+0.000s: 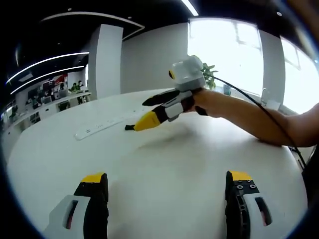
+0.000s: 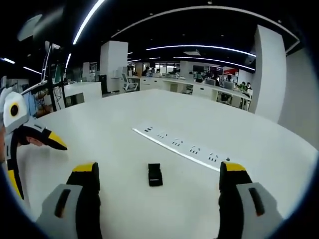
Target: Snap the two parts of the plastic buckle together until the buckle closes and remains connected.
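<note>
Buckle (image 2: 155, 175) (no legible markings) lies between right tool (image 2: 158, 194) jaws

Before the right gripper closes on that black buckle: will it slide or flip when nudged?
Probably slides: the buckle looks small and light, lying flat on the smooth white table. Unlikely to roll or tip, being low and blocky. Likely stiff plastic, so the open right gripper could squirt it sideways.
</note>
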The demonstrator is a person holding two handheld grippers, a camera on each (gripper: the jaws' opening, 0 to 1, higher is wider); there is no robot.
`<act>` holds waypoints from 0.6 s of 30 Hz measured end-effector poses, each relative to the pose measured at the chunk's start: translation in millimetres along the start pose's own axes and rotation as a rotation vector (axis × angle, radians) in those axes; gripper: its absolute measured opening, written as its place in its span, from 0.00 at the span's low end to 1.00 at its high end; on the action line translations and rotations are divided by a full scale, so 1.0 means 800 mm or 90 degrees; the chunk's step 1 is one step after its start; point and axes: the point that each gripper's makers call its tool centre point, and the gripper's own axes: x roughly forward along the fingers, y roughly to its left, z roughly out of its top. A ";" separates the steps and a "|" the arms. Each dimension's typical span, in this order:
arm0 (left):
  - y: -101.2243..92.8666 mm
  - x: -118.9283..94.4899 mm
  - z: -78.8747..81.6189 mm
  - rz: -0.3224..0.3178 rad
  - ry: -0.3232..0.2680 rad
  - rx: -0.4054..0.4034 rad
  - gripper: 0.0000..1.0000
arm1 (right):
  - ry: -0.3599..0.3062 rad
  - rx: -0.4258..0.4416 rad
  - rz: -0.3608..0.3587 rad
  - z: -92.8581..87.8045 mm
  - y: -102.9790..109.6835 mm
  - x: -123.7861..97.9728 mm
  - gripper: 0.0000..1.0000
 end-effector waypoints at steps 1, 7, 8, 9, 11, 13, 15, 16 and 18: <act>0.000 0.000 -0.001 -0.001 0.001 -0.001 1.00 | -0.001 0.000 -0.001 0.000 0.000 -0.001 1.00; 0.000 0.001 -0.001 -0.001 0.000 -0.003 1.00 | -0.003 -0.003 -0.006 -0.001 -0.001 -0.007 1.00; -0.001 0.001 0.000 -0.002 -0.001 -0.002 1.00 | -0.004 -0.001 -0.007 -0.001 -0.001 -0.008 1.00; -0.001 0.001 0.000 -0.001 -0.001 -0.001 1.00 | -0.005 -0.001 -0.008 0.000 -0.001 -0.009 1.00; -0.001 0.000 0.001 0.000 -0.002 0.000 1.00 | -0.006 -0.002 -0.011 0.000 -0.001 -0.012 1.00; -0.001 0.000 0.001 0.001 -0.002 0.000 1.00 | -0.006 0.001 -0.012 -0.001 0.000 -0.015 1.00; -0.001 -0.001 0.001 0.002 -0.002 0.000 1.00 | -0.006 0.002 -0.015 -0.002 0.001 -0.018 1.00; -0.001 -0.001 0.001 0.001 -0.002 0.000 1.00 | -0.006 0.002 -0.016 -0.003 0.001 -0.019 1.00; -0.001 -0.001 0.002 0.001 -0.003 0.001 1.00 | -0.005 0.003 -0.016 -0.005 0.003 -0.021 1.00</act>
